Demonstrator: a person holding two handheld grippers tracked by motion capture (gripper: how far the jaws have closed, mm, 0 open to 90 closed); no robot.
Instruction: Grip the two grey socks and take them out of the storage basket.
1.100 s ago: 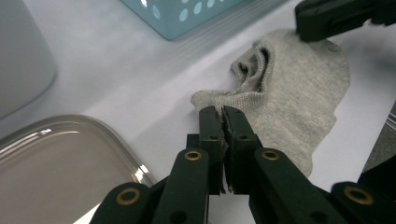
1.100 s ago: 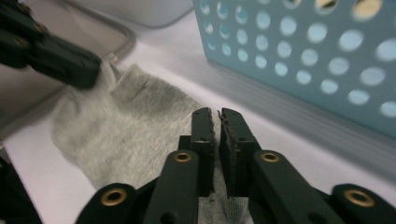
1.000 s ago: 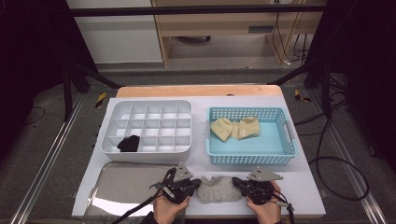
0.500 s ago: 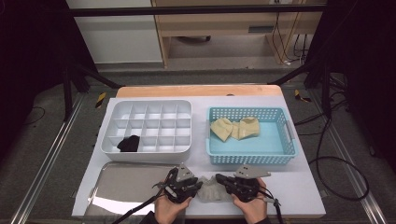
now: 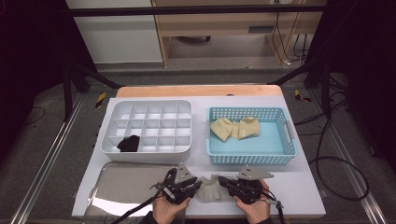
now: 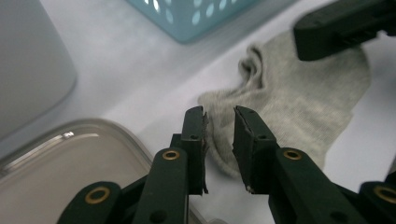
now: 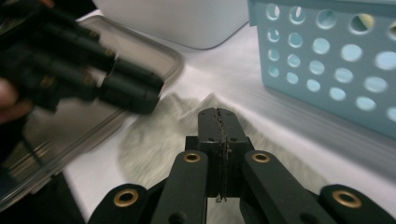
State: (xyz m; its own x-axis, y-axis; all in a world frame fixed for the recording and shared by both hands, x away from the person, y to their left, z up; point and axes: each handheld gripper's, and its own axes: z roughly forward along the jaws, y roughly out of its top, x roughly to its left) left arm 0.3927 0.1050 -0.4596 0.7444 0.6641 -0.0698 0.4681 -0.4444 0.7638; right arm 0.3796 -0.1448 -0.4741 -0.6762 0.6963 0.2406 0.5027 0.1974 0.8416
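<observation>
Folding the grey sock (image 5: 211,188) at the table's near edge, I have my right gripper (image 5: 232,185) pinched shut over it, my left gripper (image 5: 196,187) slightly open, just released; black sock (image 5: 128,143) already binned.

No readable text, label or number anywhere — nothing legible on any surface.

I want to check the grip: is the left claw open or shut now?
Open. In the left gripper view the left claw shows a clear gap between its jaws, which have just been opening, above the edge of the grey sock, not pressing it.
</observation>
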